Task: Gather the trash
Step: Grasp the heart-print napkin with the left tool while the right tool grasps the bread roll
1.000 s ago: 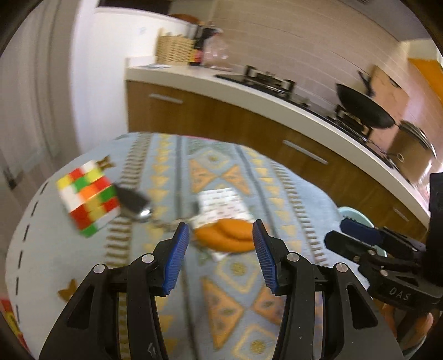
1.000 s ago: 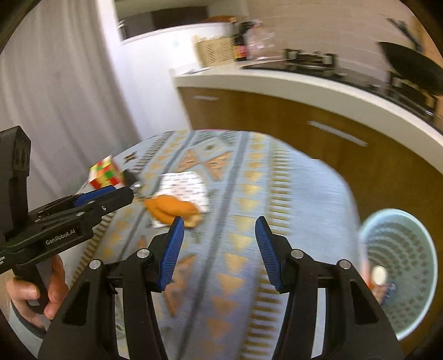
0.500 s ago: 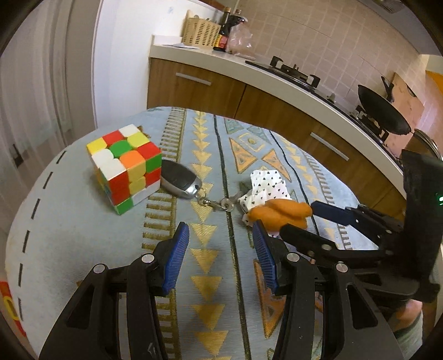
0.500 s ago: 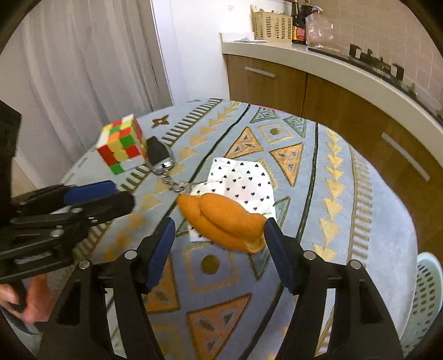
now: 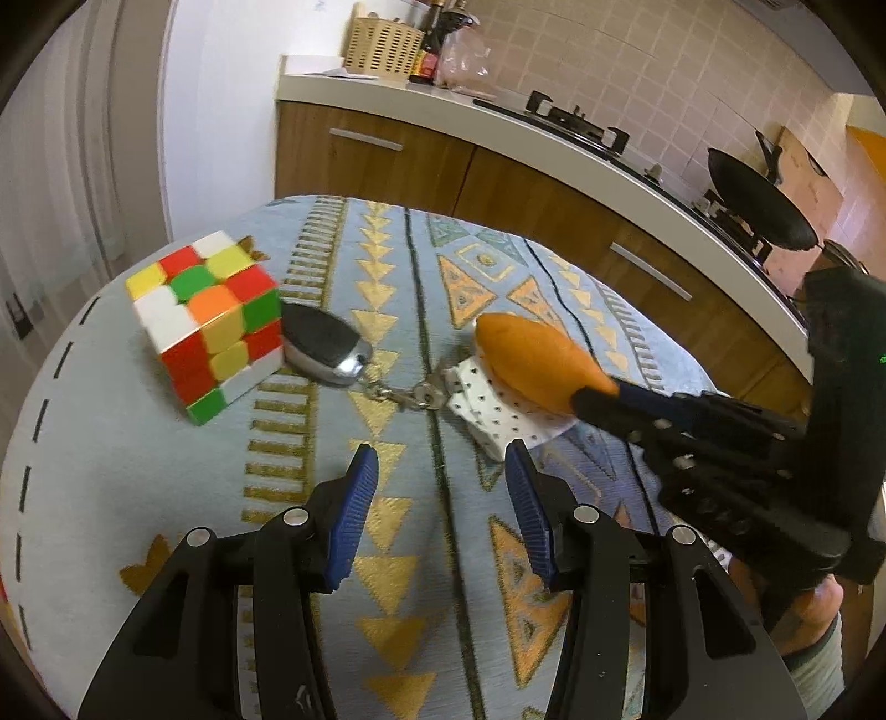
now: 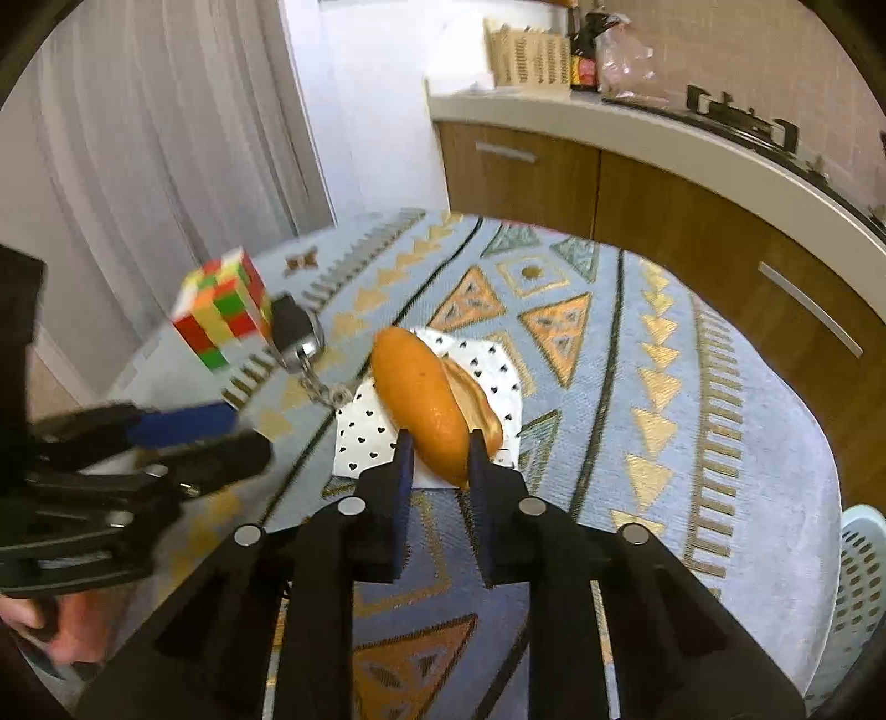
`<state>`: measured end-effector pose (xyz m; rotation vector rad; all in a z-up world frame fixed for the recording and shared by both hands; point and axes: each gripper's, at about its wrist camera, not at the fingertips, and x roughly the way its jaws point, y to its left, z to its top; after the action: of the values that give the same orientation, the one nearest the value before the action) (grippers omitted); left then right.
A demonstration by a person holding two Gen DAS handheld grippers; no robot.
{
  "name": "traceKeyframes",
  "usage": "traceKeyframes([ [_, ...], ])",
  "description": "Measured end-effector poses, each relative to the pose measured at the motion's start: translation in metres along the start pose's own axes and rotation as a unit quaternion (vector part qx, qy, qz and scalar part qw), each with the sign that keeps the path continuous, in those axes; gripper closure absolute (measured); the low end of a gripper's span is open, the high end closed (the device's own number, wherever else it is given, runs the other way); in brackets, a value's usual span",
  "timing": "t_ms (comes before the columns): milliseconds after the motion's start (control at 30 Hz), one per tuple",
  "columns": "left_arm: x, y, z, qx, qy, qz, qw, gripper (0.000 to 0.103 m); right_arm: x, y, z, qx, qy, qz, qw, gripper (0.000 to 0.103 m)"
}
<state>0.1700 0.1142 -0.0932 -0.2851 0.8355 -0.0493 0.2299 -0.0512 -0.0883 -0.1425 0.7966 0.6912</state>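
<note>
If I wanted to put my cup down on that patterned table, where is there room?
The near half of the tablecloth is bare, and so is the wide stretch towards the wooden cabinets. The middle is crowded: puzzle cube, key fob, spotted napkin and orange peel.

Soft daylight, evenly bright — fisheye bends and darkens the edges, slight motion blur in places.

Scrambled puzzle cube [image 5: 207, 324], ahead and left of the left gripper [image 5: 440, 476], on patterned desk cloth [image 5: 410, 266]. Black car key fob [image 5: 324, 351], touching cube's right side; chain running right from it. Beyond the desk: wooden cabinets [image 5: 387, 160], white counter [image 5: 554, 138], wicker basket [image 5: 385, 41], bottles, gas hob [image 5: 576, 119], black wok [image 5: 761, 202].
</note>
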Motion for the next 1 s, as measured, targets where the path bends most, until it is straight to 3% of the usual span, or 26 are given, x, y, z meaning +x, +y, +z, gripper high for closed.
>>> traceKeyframes([
  [133,0.010,-0.015,0.004,0.022,0.013,-0.009,0.9996,0.052,-0.017,-0.012,-0.004,0.018,-0.020,-0.009,1.000,0.092],
  [267,0.035,-0.034,0.010,0.051,0.035,-0.004,0.9981,0.051,-0.037,-0.028,-0.017,0.030,-0.030,-0.043,0.998,0.092],
  [400,0.055,-0.048,0.015,0.073,0.047,0.003,0.9962,0.049,-0.058,-0.037,-0.035,0.004,-0.032,-0.109,0.993,0.092],
  [500,0.066,-0.058,0.018,0.092,0.043,0.016,0.9947,0.039,-0.066,-0.048,-0.048,-0.007,-0.024,-0.138,0.990,0.092],
  [633,0.072,-0.068,0.022,0.106,0.040,0.025,0.9933,0.038,-0.066,-0.062,-0.060,-0.002,-0.006,-0.136,0.991,0.092],
  [800,0.062,-0.062,0.028,0.093,0.026,0.000,0.9953,0.038,-0.067,-0.060,-0.069,-0.025,0.004,-0.124,0.992,0.090],
  [867,0.062,-0.054,0.033,0.087,0.025,0.001,0.9959,0.037,-0.067,-0.057,-0.072,-0.033,0.007,-0.114,0.993,0.082],
  [933,0.066,-0.049,0.038,0.079,0.029,0.006,0.9964,0.037,-0.071,-0.055,-0.073,-0.036,0.000,-0.110,0.993,0.065],
  [967,0.068,-0.048,0.040,0.077,0.032,0.007,0.9965,0.037,-0.073,-0.055,-0.072,-0.034,-0.008,-0.110,0.993,0.051],
  [1000,0.071,-0.049,0.043,0.077,0.033,0.004,0.9965,0.037,-0.075,-0.056,-0.070,-0.033,-0.015,-0.111,0.993,0.048],
])
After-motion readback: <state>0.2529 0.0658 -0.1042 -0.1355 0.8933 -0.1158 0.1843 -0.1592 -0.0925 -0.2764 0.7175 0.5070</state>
